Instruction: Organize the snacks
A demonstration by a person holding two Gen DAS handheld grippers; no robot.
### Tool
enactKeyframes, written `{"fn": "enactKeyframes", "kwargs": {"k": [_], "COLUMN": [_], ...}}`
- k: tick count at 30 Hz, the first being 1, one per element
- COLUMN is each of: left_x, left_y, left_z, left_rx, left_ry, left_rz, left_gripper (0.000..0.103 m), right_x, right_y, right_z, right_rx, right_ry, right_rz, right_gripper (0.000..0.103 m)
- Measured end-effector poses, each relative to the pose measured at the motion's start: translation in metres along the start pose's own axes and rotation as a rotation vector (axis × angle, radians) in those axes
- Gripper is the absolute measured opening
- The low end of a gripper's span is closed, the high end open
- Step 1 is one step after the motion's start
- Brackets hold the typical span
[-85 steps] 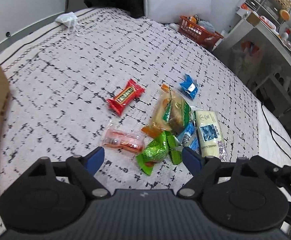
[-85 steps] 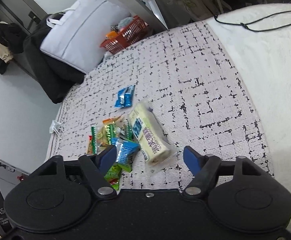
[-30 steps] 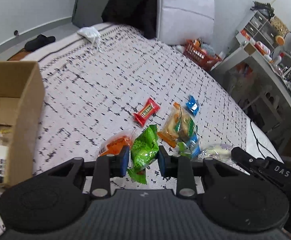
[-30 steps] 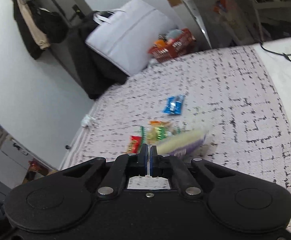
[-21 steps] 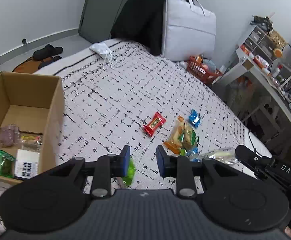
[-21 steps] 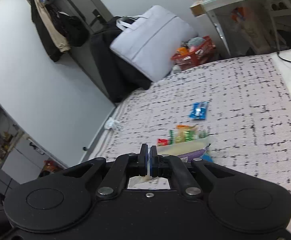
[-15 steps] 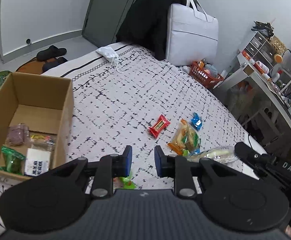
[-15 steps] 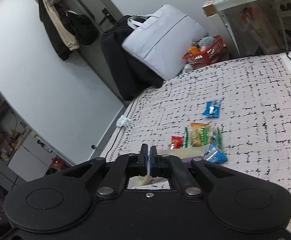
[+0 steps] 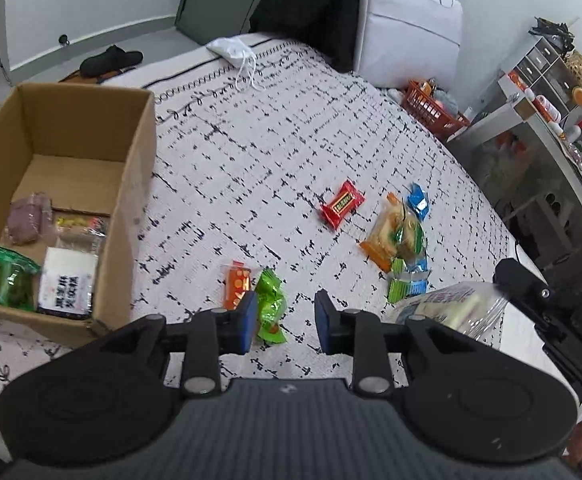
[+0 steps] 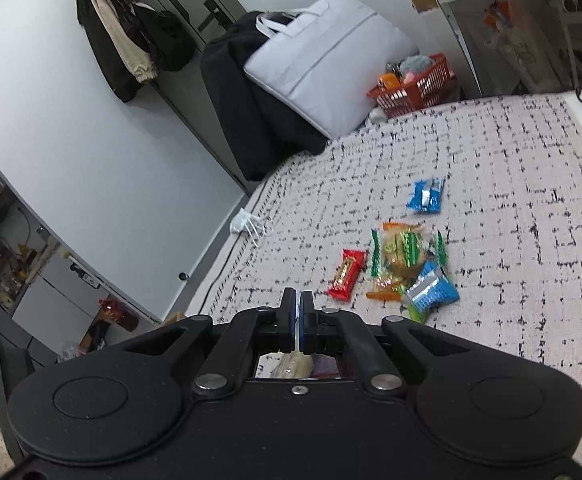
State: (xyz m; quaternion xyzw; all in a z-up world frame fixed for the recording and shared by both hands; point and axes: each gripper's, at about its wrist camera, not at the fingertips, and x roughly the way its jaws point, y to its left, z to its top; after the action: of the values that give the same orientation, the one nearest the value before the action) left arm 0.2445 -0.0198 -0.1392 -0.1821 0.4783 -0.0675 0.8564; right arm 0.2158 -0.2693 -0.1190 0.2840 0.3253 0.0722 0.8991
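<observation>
Your left gripper (image 9: 285, 320) is opening its jaws over the bed (image 9: 251, 152), pinching nothing; the green snack (image 9: 270, 308) is lying just below its left pad. Only this view is showing you the cardboard box (image 9: 131, 184) at 9 o'clock and the pale cracker pack (image 9: 447, 308) hanging at 3 o'clock. Your right gripper (image 10: 298, 320) is clamping that pack's wrapper edge. Its own view is showing the red bar (image 10: 346, 275) at 12 o'clock instead.
</observation>
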Motion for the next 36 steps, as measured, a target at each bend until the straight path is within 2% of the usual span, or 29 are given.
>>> {"fn": "enactKeyframes", "kwargs": {"k": [10,16,22,23,25,29,33,36], "left_x": [0.047,0.068,0.082,0.083,0.086,0.091,0.095,0.101], "left_y": [-0.009,-0.011,-0.011,-0.012,-0.013,-0.016,-0.017,-0.016], "left_z": [-0.004,-0.004,-0.005,-0.005,-0.006,-0.008,-0.010,-0.010], "left_rx": [0.002,-0.010,-0.008,-0.001,0.000,0.022,0.036,0.054], "left_ry": [0.065,0.081,0.090,0.088,0.092,0.091,0.095,0.117], "left_rz": [0.020,0.081,0.117,0.124,0.133,0.163,0.183,0.204], "left_gripper": [0.028,0.028,0.028,0.028,0.028,0.028,0.028,0.028], "right_x": [0.003,0.012,0.024,0.026,0.030,0.036,0.044,0.053], "right_y": [-0.025,-0.046,-0.051,-0.051,-0.049,-0.044,-0.040,-0.035], "right_z": [-0.007,-0.011,-0.017,-0.018,-0.019,-0.022,-0.026,-0.033], "right_rx": [0.036,0.077,0.073,0.068,0.049,0.017,-0.020,-0.062], "right_ry": [0.061,0.119,0.180,0.194,0.221,0.244,0.270,0.293], "right_rz": [-0.057,-0.114,-0.148,-0.149,-0.150,-0.139,-0.143,-0.157], "right_gripper": [0.001,0.001,0.003,0.009,0.012,0.033,0.042,0.055]}}
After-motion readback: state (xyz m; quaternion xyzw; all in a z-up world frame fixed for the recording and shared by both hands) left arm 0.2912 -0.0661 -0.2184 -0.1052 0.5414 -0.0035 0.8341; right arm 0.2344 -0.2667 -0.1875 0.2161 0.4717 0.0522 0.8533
